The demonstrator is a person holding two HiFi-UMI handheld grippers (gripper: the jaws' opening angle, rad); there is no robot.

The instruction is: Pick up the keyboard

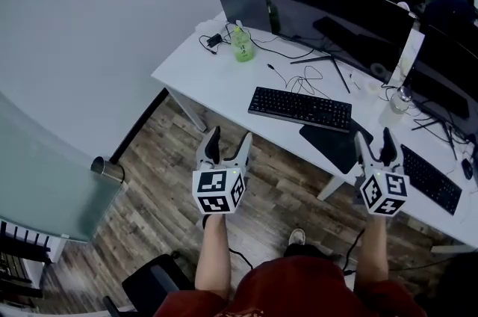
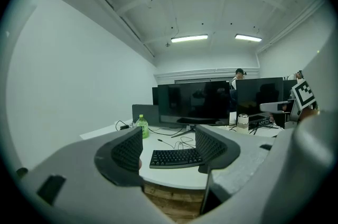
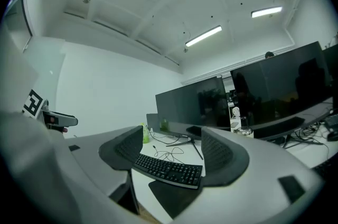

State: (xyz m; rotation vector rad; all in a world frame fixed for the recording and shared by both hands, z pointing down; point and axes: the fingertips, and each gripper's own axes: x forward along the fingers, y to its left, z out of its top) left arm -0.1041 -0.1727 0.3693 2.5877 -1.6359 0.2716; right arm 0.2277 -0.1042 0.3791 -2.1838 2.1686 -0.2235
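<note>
In the head view, the black keyboard (image 1: pixel 299 108) lies flat on the white worktop (image 1: pixel 202 76), near its front edge, its right end by a dark mat (image 1: pixel 336 145). The left gripper (image 1: pixel 230 136) and right gripper (image 1: pixel 373 137) hover short of the worktop, apart from the keyboard.

In the left gripper view, the fingers stand apart with nothing between them; the keyboard (image 2: pixel 174 157) lies beyond.

In the right gripper view, the fingers likewise gape empty, with the keyboard (image 3: pixel 166 169) ahead.

It looks stiff, long, thin and fairly light, with smooth plastic edges. Gripping each short end should keep it level; loose cables (image 1: pixel 302 80) behind may drag.
</note>
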